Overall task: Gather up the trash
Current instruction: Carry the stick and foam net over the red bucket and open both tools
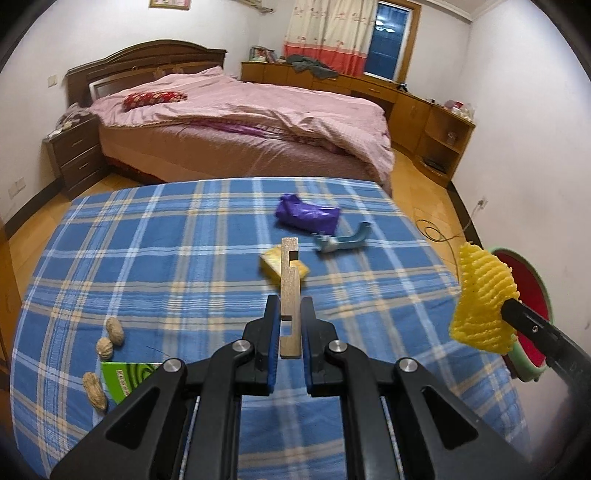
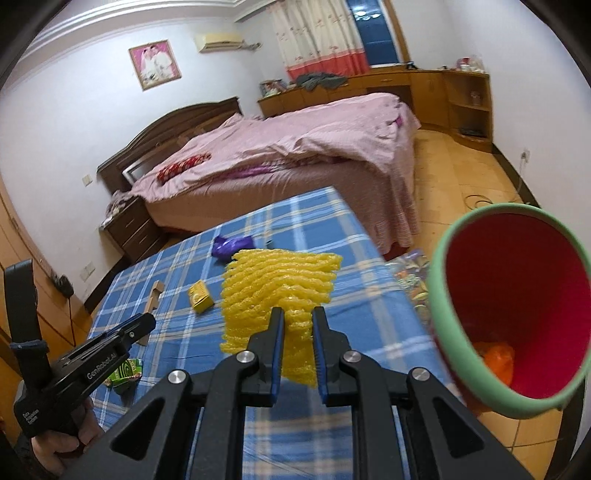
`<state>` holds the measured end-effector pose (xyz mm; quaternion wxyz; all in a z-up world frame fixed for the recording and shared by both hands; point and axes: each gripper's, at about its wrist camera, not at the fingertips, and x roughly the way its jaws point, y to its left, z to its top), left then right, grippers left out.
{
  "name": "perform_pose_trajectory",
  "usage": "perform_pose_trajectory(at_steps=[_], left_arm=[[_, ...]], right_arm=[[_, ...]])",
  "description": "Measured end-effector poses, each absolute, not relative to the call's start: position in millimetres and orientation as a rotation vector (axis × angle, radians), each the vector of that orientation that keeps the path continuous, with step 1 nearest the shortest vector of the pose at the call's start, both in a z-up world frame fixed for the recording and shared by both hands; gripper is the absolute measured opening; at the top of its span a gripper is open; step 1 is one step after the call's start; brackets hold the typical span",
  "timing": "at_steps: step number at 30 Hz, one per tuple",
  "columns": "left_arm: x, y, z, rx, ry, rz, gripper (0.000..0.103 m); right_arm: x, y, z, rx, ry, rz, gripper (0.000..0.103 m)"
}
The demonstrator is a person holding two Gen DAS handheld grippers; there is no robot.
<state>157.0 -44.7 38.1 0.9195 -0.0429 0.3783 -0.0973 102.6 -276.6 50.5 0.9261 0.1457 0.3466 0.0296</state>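
Beyond the surface's right edge, the right gripper [image 2: 298,325] grips the yellow foam net [image 2: 277,284] near the red bin [image 2: 439,295]; carry it fully over the rim before releasing. The left gripper [image 1: 290,317] clamps a cardboard strip [image 1: 289,284].

You work in a bedroom with pale walls [image 2: 66,122] and a glossy yellow-brown floor [image 2: 465,173]. Ahead of you stands a bed [image 1: 236,122] with a dark wooden headboard [image 1: 147,59] and pink bedding; a dark nightstand [image 1: 74,155] sits beside it. Low wooden cabinets [image 1: 406,99] run along the far wall. A curtain [image 1: 328,33] half covers the dark blue window [image 1: 388,40]. A framed picture [image 2: 154,63] and an air conditioner [image 2: 219,40] hang above.
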Motion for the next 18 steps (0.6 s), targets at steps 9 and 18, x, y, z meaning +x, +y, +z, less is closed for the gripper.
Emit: perform_pose_trajectory(at_steps=[9,18], left_arm=[[147,-82,49,-0.058,0.783,-0.288,0.010],[141,-132,56,-0.010,0.789,-0.391,0.010]], right_arm=[[74,-321,60,0.344,0.656,-0.022,0.017],[52,-365,62,0.387,0.619,-0.107,0.017]])
